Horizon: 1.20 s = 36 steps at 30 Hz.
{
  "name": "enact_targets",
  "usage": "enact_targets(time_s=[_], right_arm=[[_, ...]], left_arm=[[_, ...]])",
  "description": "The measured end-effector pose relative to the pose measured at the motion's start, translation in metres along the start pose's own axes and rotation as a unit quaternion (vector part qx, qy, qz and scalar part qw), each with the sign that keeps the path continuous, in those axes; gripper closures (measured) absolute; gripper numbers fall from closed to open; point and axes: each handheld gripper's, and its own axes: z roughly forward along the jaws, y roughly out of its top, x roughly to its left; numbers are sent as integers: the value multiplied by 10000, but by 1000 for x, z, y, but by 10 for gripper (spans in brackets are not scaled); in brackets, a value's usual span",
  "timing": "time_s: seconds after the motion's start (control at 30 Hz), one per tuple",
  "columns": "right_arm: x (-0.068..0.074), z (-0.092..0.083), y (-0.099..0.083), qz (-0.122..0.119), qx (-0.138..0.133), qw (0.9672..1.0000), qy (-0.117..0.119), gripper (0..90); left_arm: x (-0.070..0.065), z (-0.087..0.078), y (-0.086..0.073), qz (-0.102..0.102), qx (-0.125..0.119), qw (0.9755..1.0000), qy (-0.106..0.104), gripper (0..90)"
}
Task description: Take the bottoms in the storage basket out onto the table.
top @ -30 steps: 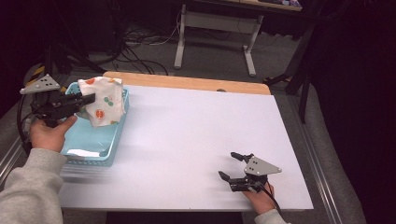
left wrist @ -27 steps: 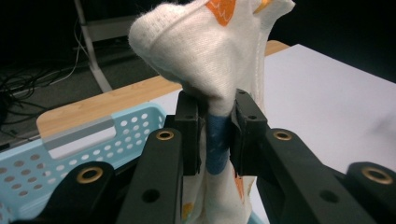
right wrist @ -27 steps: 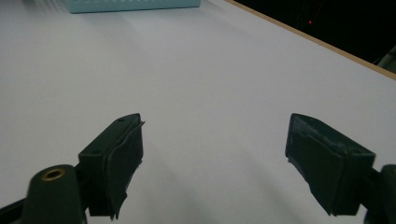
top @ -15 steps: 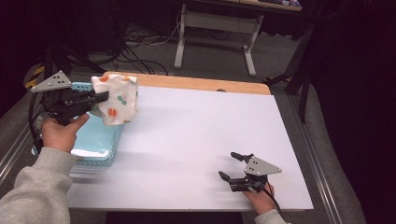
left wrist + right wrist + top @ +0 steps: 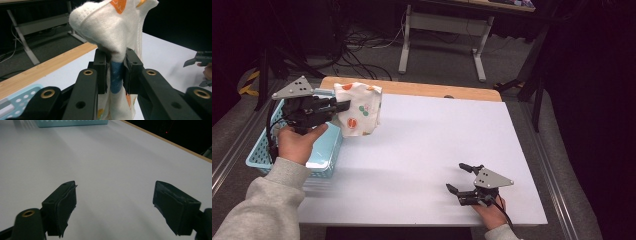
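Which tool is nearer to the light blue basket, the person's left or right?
Left. The left tool, shut on the patterned cloth, hangs just above the basket's inner edge. The right tool, open and empty, rests on the table at the opposite near corner.

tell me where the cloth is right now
In the high view the cloth hangs at the table's far left, clamped in the left gripper, just right of the blue basket and off the surface.
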Motion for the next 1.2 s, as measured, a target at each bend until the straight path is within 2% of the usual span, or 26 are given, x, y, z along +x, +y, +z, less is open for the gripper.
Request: enact_targets(time_s=[0.33, 0.53, 0.77, 0.93, 1.2], right_arm=[[0, 0, 0, -3, -6, 10000, 6, 195], [0, -1, 0, -5, -13, 10000, 16, 195], [0, -1, 0, -6, -16, 10000, 19, 194], [0, -1, 0, -3, -12, 10000, 16, 194], [0, -1, 0, -6, -15, 10000, 17, 194]], left_arm=[[-19, 28, 5, 95, 50, 9995, -294, 762], [-29, 42, 6, 186, 80, 9990, -402, 762], [-42, 58, 3, 194, 124, 9980, -583, 762], [-48, 66, 1, 236, 121, 9978, -603, 762], [-58, 85, -8, 206, 186, 9968, -751, 762]])
